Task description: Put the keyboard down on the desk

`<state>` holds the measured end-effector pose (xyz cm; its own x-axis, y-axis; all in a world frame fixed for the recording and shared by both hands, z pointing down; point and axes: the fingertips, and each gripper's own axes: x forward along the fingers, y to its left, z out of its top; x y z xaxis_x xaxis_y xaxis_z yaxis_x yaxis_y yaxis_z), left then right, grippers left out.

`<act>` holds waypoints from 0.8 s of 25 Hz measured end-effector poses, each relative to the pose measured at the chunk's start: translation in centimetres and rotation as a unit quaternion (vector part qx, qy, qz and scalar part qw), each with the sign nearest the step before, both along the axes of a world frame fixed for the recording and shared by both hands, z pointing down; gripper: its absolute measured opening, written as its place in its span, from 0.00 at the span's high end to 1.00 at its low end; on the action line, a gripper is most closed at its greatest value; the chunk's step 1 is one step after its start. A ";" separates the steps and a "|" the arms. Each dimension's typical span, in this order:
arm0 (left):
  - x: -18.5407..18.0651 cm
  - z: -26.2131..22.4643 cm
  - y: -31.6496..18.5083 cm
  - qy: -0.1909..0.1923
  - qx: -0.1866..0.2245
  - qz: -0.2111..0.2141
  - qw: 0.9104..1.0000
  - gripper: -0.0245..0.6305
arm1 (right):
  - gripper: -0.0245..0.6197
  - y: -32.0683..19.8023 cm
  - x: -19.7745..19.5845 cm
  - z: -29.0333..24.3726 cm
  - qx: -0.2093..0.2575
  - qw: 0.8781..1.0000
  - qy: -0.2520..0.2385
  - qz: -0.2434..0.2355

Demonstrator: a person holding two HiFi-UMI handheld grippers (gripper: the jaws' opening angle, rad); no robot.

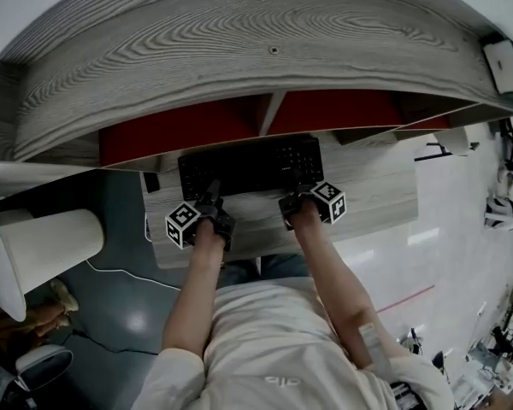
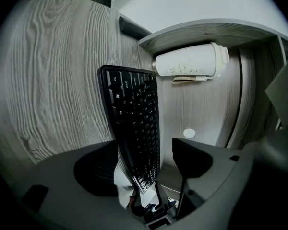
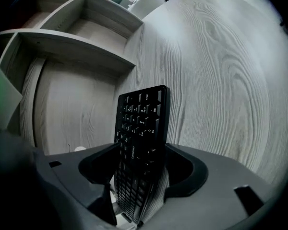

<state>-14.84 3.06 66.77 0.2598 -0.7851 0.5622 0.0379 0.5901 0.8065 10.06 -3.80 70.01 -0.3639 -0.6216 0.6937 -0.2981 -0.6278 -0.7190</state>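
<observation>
A black keyboard (image 1: 250, 166) lies flat on the grey wood-grain desk (image 1: 372, 186), close under the shelf unit. My left gripper (image 1: 210, 195) is at its near edge on the left and my right gripper (image 1: 299, 195) at its near edge on the right. In the left gripper view the keyboard (image 2: 134, 114) runs between the jaws of the left gripper (image 2: 149, 164); it lies against one jaw, with a gap of desk showing before the other pad (image 2: 192, 157). In the right gripper view the keyboard (image 3: 141, 119) sits between the wide-spread jaws of the right gripper (image 3: 141, 169).
A wood-grain shelf unit (image 1: 239, 41) with red panels (image 1: 184, 126) overhangs the back of the desk. A white lidded cup (image 2: 189, 61) and a small white disc (image 2: 188, 133) are beyond the keyboard's left end. A dark flat object (image 1: 151, 182) lies at the desk's left edge.
</observation>
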 end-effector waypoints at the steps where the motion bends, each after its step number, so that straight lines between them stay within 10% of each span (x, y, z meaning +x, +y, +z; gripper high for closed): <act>1: -0.1 -0.2 0.1 0.000 0.003 0.000 1.000 0.42 | 0.49 0.3 0.0 0.0 -0.009 1.000 0.008 -0.011; 12: 0.2 -3.7 -0.6 -0.012 0.068 0.029 0.997 0.46 | 0.59 0.5 -1.0 -4.6 0.045 0.993 0.040 -0.104; 20: 0.0 -12.0 -1.1 -0.083 0.195 0.099 0.972 0.94 | 0.88 0.6 -3.6 -14.3 0.179 0.961 0.045 -0.207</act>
